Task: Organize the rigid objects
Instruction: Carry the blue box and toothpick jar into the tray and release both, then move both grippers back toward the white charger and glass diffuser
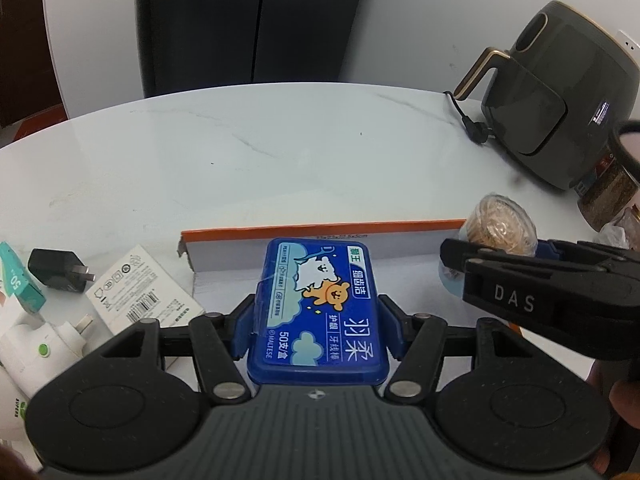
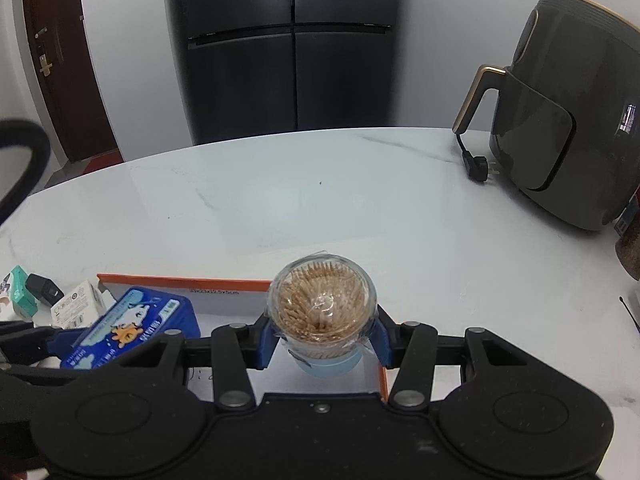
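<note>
My left gripper (image 1: 318,326) is shut on a blue floss-pick box (image 1: 320,312) and holds it over a white cardboard box with an orange rim (image 1: 320,227). My right gripper (image 2: 322,334) is shut on a clear round toothpick jar (image 2: 322,300) with a pale blue base, over the right part of the same box (image 2: 184,279). The jar also shows in the left wrist view (image 1: 500,226), and the floss-pick box shows in the right wrist view (image 2: 128,326).
A white marble table (image 1: 240,152) carries a dark air fryer (image 1: 560,92) and its plug (image 1: 478,130) at the back right. A black charger (image 1: 58,270), a white carton (image 1: 140,292), a white plug adapter (image 1: 48,344) and a teal box (image 1: 18,276) lie at the left.
</note>
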